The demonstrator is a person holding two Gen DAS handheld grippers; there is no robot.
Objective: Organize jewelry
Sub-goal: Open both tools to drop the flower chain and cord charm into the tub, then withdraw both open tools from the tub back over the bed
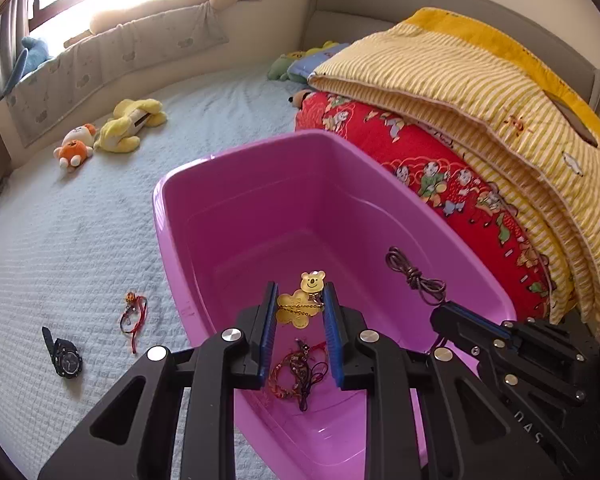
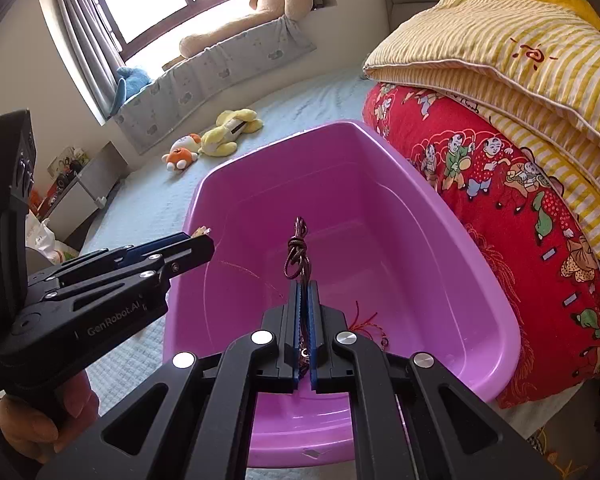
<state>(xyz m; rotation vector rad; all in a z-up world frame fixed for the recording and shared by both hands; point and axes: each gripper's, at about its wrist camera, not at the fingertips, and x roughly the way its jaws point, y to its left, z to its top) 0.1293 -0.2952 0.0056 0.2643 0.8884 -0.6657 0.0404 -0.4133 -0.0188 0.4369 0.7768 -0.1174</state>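
My left gripper [image 1: 300, 292] hangs over the near end of the pink plastic basin [image 1: 228, 216], shut on a yellow bear-shaped jewelry card [image 1: 313, 282] with a thin chain across it. In the right wrist view this left gripper [image 2: 202, 240] comes in from the left with the card's edge at its tip. My right gripper [image 2: 306, 286] is shut on a dark brown cord [image 2: 298, 252] that loops up past its fingertips, above the basin [image 2: 500, 320]. The left wrist view shows the right gripper [image 1: 440, 308] and the cord [image 1: 414, 276] at the right. Red and dark braided bracelets [image 1: 300, 372] lie on the basin floor.
On the pale blue bedspread left of the basin lie a black watch [image 1: 65, 357] and a red string bracelet [image 1: 134, 316]. Folded red and yellow-striped quilts [image 1: 460, 128] are stacked against the basin's right side. Plush toys [image 1: 120, 128] lie farther back. A hand [image 2: 32, 424] grips the left tool.
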